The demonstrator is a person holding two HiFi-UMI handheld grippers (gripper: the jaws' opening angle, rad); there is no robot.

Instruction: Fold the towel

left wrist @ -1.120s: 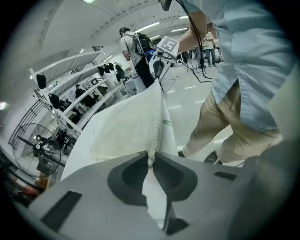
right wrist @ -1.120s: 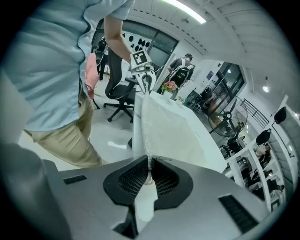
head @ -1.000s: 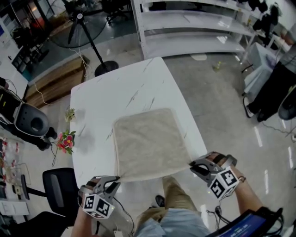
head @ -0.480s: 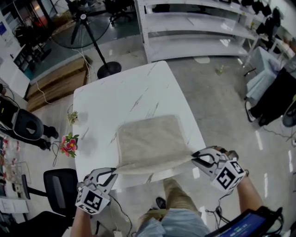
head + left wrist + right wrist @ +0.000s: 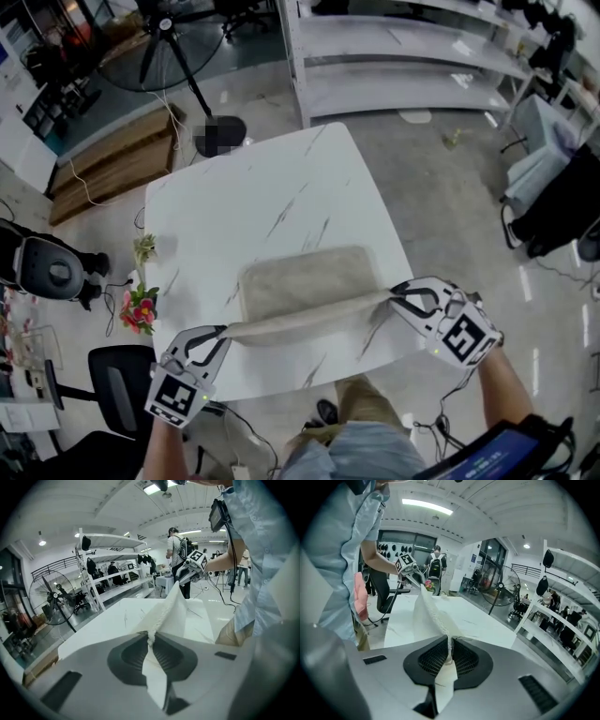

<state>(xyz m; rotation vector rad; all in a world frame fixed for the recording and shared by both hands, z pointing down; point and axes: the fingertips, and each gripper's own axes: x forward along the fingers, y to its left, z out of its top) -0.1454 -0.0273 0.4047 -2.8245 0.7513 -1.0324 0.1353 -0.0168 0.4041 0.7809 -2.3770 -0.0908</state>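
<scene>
Head view: nearest me, the left tool (image 5: 222, 330) and right tool (image 5: 389, 295) each stay pinched on a near corner of the towel (image 5: 309, 281). A second ago that edge lay at the counter's (image 5: 262, 187) near edge. Now it's lifted and carried inward, taut between them, while the far half still lies flat.

Your beige towel (image 5: 302, 278) lies part flat on the white bench (image 5: 253, 197). Its near edge is raised and taut, a ridge between left claw (image 5: 223, 330) and right claw (image 5: 394, 296), both corners pinched.
</scene>
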